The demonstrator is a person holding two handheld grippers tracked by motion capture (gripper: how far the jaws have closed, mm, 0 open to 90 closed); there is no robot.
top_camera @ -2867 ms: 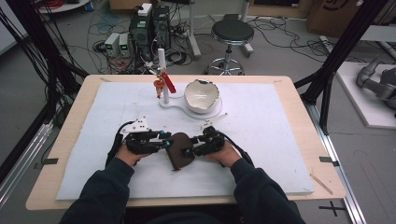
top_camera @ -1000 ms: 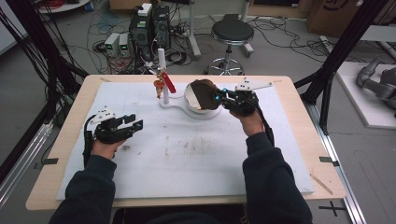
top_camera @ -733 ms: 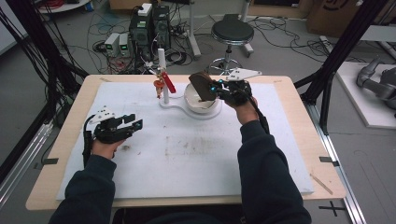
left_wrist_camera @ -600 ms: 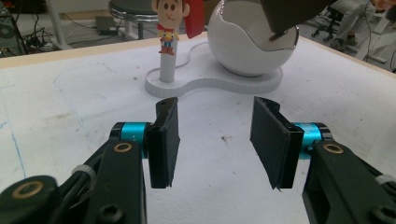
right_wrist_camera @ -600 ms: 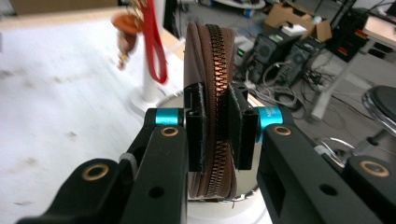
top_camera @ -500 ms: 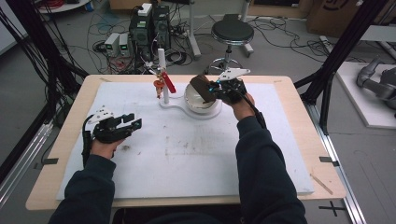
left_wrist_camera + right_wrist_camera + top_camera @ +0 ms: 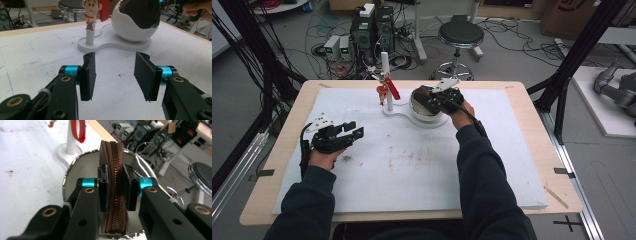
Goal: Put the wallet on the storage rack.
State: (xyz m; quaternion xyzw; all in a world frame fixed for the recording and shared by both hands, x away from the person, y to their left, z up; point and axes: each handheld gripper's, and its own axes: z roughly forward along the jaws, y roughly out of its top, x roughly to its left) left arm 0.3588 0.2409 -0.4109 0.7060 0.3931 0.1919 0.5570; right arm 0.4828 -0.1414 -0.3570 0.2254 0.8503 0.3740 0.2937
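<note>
A brown zippered pouch (image 7: 113, 155) stands on edge between the pads of my right gripper (image 7: 115, 191), which is shut on it. The pouch hangs over the mouth of a white bowl (image 7: 71, 171) with a shiny rim. In the high view the right gripper (image 7: 433, 98) holds the pouch (image 7: 420, 93) above the bowl (image 7: 427, 114) at the back middle of the table. My left gripper (image 7: 355, 132) rests open near the left side, with nothing between its fingers (image 7: 88, 75). From there I see the bowl (image 7: 127, 31) with the dark pouch (image 7: 142, 12) at its mouth.
The bowl sits on a flat white base (image 7: 396, 111) shared with a white post (image 7: 385, 70). A small cowboy figure (image 7: 90, 12) and a red strap (image 7: 78, 130) hang on the post. A white mat (image 7: 412, 165) covers the wooden table. A stool (image 7: 460, 35) stands behind.
The pouch went from both grippers at the table's middle up to the bowl in the right gripper, edging left over it. The left gripper let go, moved left and stays open.
</note>
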